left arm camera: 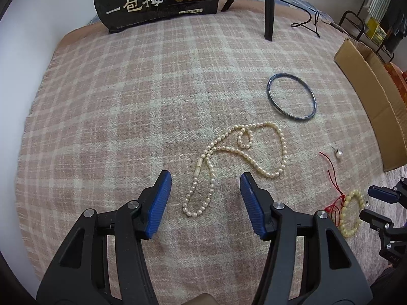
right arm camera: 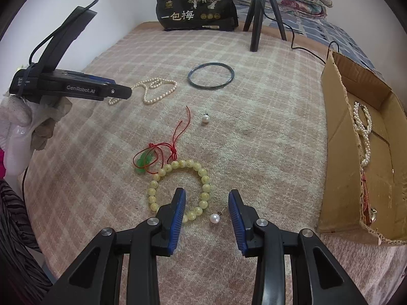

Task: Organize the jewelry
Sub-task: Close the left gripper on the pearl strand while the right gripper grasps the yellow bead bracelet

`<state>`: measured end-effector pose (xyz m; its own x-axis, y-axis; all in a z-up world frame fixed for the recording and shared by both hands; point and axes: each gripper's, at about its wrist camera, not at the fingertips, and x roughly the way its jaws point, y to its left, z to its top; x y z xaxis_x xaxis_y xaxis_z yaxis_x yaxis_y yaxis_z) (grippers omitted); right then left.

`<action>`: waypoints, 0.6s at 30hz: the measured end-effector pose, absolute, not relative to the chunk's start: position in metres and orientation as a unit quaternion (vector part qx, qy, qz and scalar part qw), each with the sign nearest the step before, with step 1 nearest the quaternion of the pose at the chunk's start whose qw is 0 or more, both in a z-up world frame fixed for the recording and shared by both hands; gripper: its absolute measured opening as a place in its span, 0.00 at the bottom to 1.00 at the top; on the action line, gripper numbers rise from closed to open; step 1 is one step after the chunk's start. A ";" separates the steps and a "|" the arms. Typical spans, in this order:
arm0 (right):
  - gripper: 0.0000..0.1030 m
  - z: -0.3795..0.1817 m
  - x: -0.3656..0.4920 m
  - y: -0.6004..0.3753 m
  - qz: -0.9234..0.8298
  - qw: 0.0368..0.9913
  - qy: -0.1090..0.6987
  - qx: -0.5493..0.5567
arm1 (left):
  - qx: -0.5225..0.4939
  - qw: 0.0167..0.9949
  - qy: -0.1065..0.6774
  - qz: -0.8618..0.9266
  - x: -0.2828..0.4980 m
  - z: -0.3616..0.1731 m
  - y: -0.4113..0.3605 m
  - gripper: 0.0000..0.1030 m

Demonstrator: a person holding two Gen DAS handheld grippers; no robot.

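On the pink plaid blanket [right arm camera: 267,127], both tools gape empty: the left tool [left arm camera: 206,190] over the long cream pearl necklace [left arm camera: 244,150], the right tool [right arm camera: 206,203] straddling a small white pearl earring [right arm camera: 214,219].

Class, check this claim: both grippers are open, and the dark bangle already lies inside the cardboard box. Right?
Not quite. The dark bangle lies on the blanket, outside the cardboard box, as the right wrist view shows. Both the left gripper and right gripper are open.

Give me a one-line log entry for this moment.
left hand-held gripper open over pearl necklace | right hand-held gripper open near pearl earring | cardboard box holds pearls
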<state>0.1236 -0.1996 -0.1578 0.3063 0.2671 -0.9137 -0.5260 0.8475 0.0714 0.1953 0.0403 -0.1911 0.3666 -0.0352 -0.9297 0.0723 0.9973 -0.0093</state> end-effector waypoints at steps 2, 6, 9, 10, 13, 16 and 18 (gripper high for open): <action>0.35 -0.160 0.125 -0.198 0.250 0.797 0.536 -0.122 | 0.018 0.827 0.561 -0.033 0.198 -0.195 0.039 0.57; 0.34 -0.164 0.129 -0.196 0.248 0.795 0.538 -0.128 | 0.014 0.827 0.561 -0.032 0.206 -0.203 0.039 0.57; 0.33 -0.166 0.132 -0.193 0.247 0.795 0.538 -0.131 | 0.012 0.827 0.561 -0.032 0.210 -0.207 0.040 0.56; 0.32 -0.167 0.132 -0.192 0.246 0.794 0.540 -0.135 | 0.012 0.828 0.560 -0.033 0.211 -0.208 0.040 0.55; 0.30 -0.172 0.133 -0.188 0.243 0.790 0.543 -0.146 | 0.012 0.831 0.556 -0.032 0.213 -0.210 0.039 0.52; 0.25 -0.172 0.133 -0.183 0.244 0.790 0.542 -0.152 | 0.018 0.837 0.546 -0.028 0.213 -0.211 0.038 0.44; 0.21 -0.172 0.133 -0.181 0.246 0.789 0.540 -0.156 | 0.024 0.840 0.542 -0.027 0.214 -0.210 0.036 0.32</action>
<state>0.1334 -0.1809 -0.1716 0.2946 0.2203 -0.9299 -0.5569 0.8303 0.0202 0.2136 0.0357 -0.2102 0.4110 -0.0188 -0.9114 0.0709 0.9974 0.0114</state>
